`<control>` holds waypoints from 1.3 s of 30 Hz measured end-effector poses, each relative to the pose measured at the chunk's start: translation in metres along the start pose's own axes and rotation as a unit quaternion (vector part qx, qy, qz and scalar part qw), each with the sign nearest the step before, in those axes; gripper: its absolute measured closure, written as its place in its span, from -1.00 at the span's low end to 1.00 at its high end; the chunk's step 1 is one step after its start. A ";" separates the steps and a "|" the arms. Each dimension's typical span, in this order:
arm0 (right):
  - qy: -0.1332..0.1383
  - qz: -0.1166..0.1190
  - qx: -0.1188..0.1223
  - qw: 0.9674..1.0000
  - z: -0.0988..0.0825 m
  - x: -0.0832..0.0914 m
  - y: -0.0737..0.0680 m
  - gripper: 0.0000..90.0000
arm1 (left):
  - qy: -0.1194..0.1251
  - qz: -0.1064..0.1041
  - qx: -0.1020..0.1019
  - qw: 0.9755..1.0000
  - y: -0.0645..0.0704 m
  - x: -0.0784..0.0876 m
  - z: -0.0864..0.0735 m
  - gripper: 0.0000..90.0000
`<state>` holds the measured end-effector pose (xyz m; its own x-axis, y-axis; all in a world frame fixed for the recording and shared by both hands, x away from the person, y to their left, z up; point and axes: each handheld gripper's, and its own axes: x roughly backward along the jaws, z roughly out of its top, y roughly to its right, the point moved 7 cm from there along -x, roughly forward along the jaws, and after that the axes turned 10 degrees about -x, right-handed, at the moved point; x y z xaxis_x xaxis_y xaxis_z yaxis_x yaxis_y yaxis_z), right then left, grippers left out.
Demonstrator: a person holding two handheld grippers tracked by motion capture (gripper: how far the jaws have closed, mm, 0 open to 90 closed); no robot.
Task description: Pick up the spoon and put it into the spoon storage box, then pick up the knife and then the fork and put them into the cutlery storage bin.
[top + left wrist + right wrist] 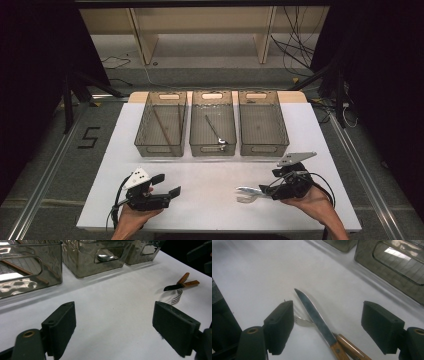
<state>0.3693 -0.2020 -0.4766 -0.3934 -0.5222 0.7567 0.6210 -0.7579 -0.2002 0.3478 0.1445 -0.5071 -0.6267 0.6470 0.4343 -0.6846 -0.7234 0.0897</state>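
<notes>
A serrated knife (312,310) with a wooden handle lies across a wooden-handled fork (302,320) on the white table (210,205). My right gripper (327,307) is low over them, open, one jaw on each side and neither pad touching. In the high view that gripper (265,190) sits front right, pointing left at the knife (247,190). Front left, my left gripper (167,185) is open and holds nothing. In the left gripper view, its jaws (113,315) frame bare table, with the knife (175,287) and fork (175,298) off to the right.
Three smoky clear bins stand in a row at the back. The left bin (161,150) holds brown chopsticks (162,131), the middle bin (213,149) a metal spoon (216,131), and the right bin (263,149) looks bare. Bare tabletop lies between the grippers.
</notes>
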 end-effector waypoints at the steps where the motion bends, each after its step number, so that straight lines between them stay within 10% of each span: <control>1: -0.003 -0.002 0.003 1.000 -0.001 0.000 0.000 -0.40 | 0.000 -0.001 0.000 1.000 0.000 0.000 0.000 -0.59; 39: -0.082 -0.047 0.013 0.995 -0.045 0.000 0.017 -0.29 | 0.001 -0.003 -0.001 1.000 0.001 -0.001 0.001 -0.59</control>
<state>0.3494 -0.2325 -0.5084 -0.3363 -0.3766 0.8632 0.6043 -0.7893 -0.1089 0.3482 0.1433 -0.5063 -0.6238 0.6510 0.4326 -0.6887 -0.7195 0.0896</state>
